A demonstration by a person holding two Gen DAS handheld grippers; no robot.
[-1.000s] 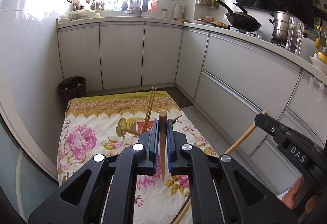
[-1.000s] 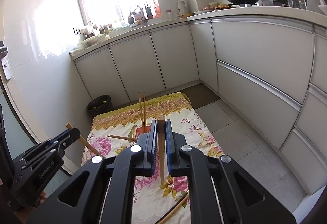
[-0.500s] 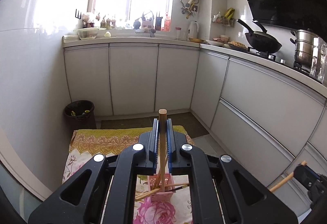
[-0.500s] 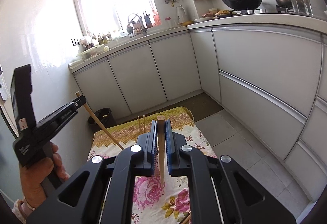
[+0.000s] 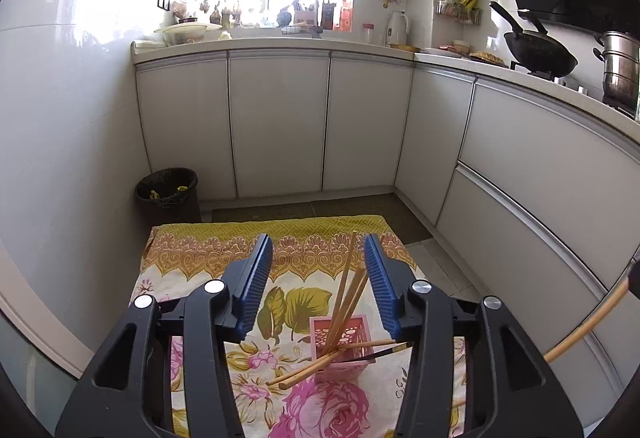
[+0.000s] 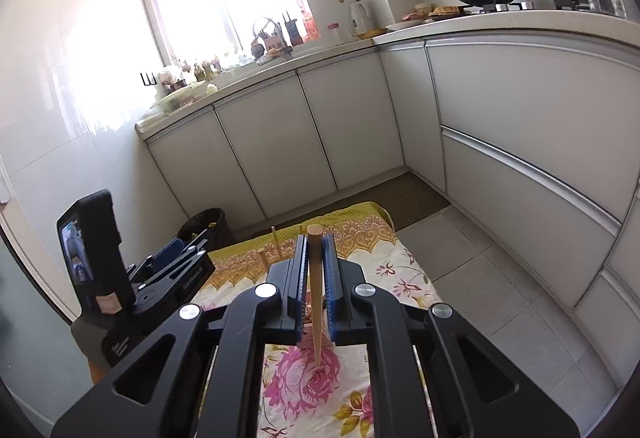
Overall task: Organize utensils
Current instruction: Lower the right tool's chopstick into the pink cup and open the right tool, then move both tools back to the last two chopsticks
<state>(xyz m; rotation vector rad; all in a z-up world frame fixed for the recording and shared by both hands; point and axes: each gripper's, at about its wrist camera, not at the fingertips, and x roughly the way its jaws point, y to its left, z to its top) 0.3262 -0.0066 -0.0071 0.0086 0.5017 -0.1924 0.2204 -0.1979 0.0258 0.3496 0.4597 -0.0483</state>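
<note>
White kitchen cupboards (image 5: 280, 126) run round the room, with a black wok (image 5: 540, 54) up on the stove. On the floor lies a flowery cloth (image 5: 192, 262), yellow along its far edge and pink with roses nearer to us. A black bin (image 5: 168, 190) stands in the corner just past the cloth.

The left gripper (image 5: 318, 286) hangs over the cloth. Its blue jaws have just been opening and now stand about half way apart, with nothing pressed between them. Right under the gap sits a small pink holder (image 5: 344, 338) on the cloth. Several wooden chopsticks (image 5: 346, 290) stand in it, leaning this way and that (a few have tipped over its front edge, and one dark one pokes out to the right).

The right gripper (image 6: 316, 278) is squeezed tight on one wooden chopstick (image 6: 315, 278), which stands almost straight up between the blue pads, its thick end on top. This gripper is over the near part of the cloth, and the left gripper shows beside it on the left.
</note>
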